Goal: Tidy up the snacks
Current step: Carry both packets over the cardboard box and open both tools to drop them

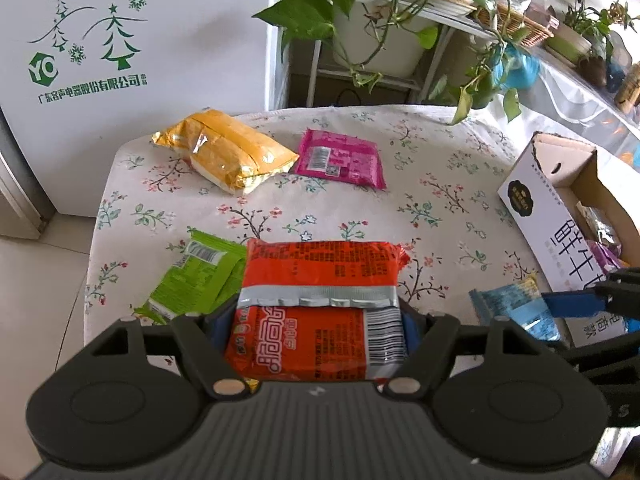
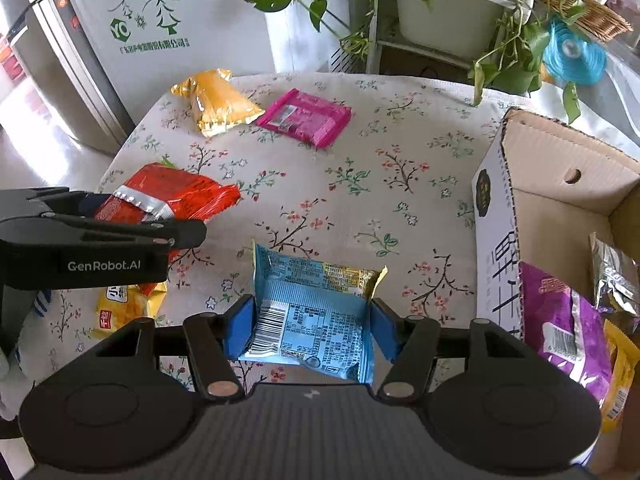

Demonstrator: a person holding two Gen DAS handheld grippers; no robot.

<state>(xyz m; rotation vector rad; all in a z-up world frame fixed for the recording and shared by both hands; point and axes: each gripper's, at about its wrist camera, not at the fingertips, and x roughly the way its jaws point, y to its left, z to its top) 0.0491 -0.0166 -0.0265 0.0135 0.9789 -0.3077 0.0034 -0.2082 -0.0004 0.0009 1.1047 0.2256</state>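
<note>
While the left gripper (image 1: 320, 320) clamps the red packet (image 1: 320, 304), the right gripper (image 2: 310, 326) clamps the blue packet (image 2: 316, 312) beside the box wall (image 2: 496, 264); bare tablecloth (image 2: 360, 184) lies ahead.

Cardboard box (image 2: 560, 208) at table's (image 2: 360, 184) right edge, two packets (image 2: 560, 320) inside. Left of box, near: one packet (image 2: 316, 308); further left, another (image 1: 320, 304) atop a third (image 1: 192, 280). Left of box, far: two packets (image 2: 216, 100) side by side.

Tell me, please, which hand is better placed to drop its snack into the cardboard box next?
Probably the right. Its tongs hold the blue packet just beside the cardboard box, while the left tongs hold the red packet farther away.
</note>
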